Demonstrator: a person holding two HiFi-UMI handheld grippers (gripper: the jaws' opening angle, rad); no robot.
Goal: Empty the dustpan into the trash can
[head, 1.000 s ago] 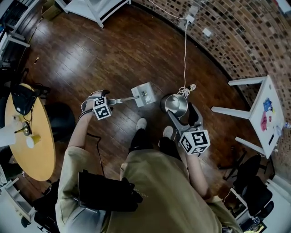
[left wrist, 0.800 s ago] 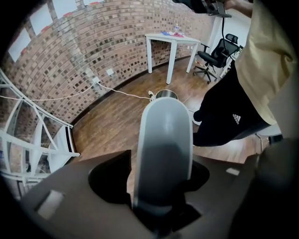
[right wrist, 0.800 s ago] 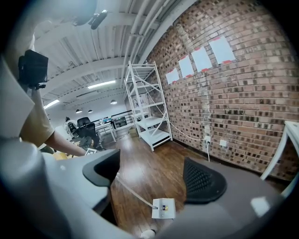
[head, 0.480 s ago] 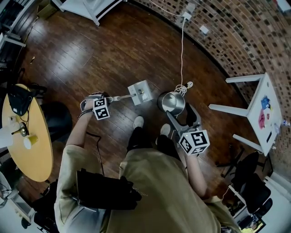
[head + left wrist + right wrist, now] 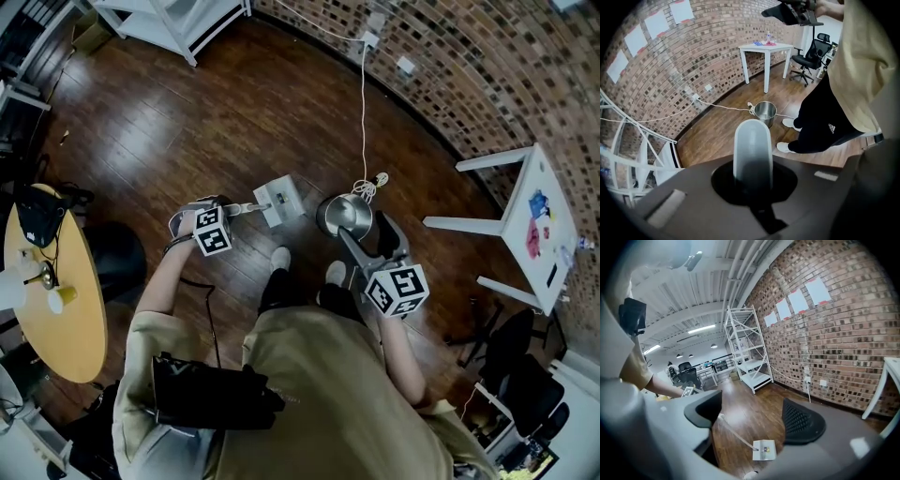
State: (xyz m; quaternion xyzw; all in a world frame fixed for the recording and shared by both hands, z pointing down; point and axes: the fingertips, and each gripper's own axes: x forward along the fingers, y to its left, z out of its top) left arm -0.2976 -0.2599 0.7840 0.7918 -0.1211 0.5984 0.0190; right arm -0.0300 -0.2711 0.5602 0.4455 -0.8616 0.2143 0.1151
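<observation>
The dustpan [image 5: 278,200] is at nine o'clock of the steel trash can [image 5: 343,216], its handle [image 5: 246,207] clamped in the left gripper [image 5: 225,210]. The right gripper [image 5: 369,236], at the can's five o'clock, is half-wide and empty, its jaws having just been closing. I judge the carry is in hand. Next, bring the pan over the can and tip it.

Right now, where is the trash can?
Head view, centre: the trash can stands on the floor right of the dustpan, ahead of the person's shoes, beside the coiled white cable.
</observation>
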